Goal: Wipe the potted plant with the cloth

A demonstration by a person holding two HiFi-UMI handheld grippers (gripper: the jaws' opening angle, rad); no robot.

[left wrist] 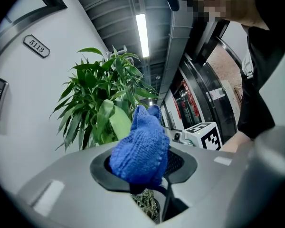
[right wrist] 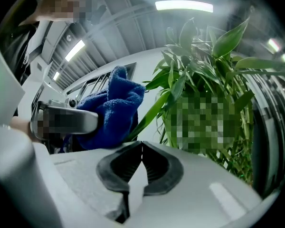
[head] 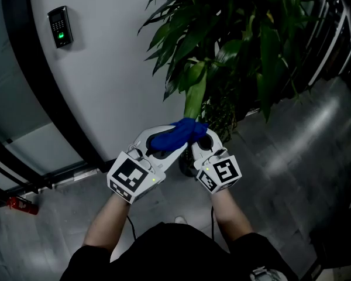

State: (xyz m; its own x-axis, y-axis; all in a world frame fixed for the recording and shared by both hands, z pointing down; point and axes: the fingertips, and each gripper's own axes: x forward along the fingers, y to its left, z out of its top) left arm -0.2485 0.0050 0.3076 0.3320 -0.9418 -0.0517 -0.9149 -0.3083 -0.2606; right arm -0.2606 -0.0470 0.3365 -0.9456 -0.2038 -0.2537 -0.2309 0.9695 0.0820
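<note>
A tall potted plant (head: 234,45) with long green leaves stands by the white wall. One pale green leaf (head: 194,95) hangs down towards my grippers. My left gripper (head: 174,138) is shut on a blue knitted cloth (head: 180,132), which bulges out of its jaws (left wrist: 140,148) just below that leaf. Beside it, my right gripper (head: 206,140) is shut with nothing between its pads (right wrist: 154,167). In the right gripper view the cloth (right wrist: 111,108) lies against the base of a leaf blade (right wrist: 152,113). The pot is mostly hidden behind the grippers.
A keypad (head: 60,26) is on the curved white wall at the left, with a dark door frame below it. A red object (head: 20,204) lies on the grey floor at the far left. Dark railings (head: 339,34) run behind the plant.
</note>
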